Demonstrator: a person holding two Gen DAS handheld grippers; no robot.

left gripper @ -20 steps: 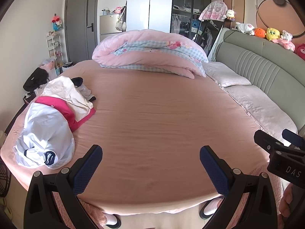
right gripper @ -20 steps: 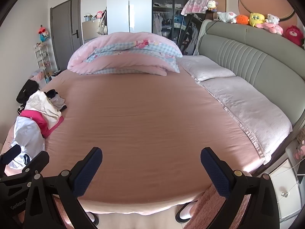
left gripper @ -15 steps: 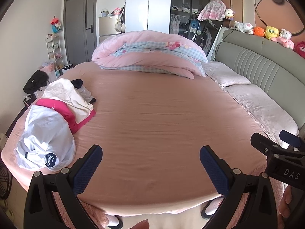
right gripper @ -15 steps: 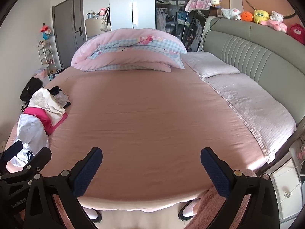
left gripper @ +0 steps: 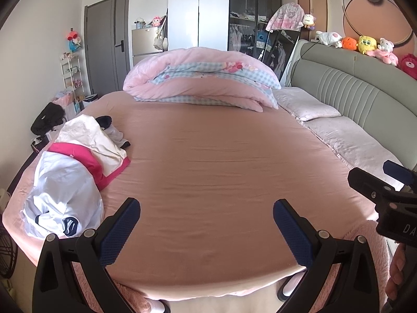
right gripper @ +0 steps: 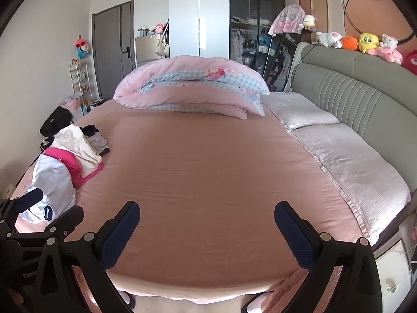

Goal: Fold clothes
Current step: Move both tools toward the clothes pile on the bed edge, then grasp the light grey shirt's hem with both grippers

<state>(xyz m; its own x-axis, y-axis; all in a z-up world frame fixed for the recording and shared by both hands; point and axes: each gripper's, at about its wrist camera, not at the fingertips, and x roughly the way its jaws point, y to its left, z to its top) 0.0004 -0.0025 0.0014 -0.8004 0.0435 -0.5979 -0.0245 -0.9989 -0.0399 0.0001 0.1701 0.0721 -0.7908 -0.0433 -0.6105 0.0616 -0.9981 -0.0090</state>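
Two tongs, left tongs (left gripper: 207,221) and right tongs (right gripper: 207,224), both spread wide, nothing held, over the near edge of the bed (left gripper: 221,172). Clothes pile (left gripper: 75,172) at 9 o'clock on the bed's left edge, long axis running near-to-far; individual garments are hard to separate, and the left tongs' arm hides the near end. Folded duvet (left gripper: 200,78) at 12, pillows (right gripper: 346,156) at 2.

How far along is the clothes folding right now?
Nothing looks folded yet. The clothes pile sits rumpled at the left edge of the bed: a white top, a pink piece, a cream one and some dark items. Nothing is in hand: the left gripper and right gripper are both open and empty above the sheet. All the folding is left.
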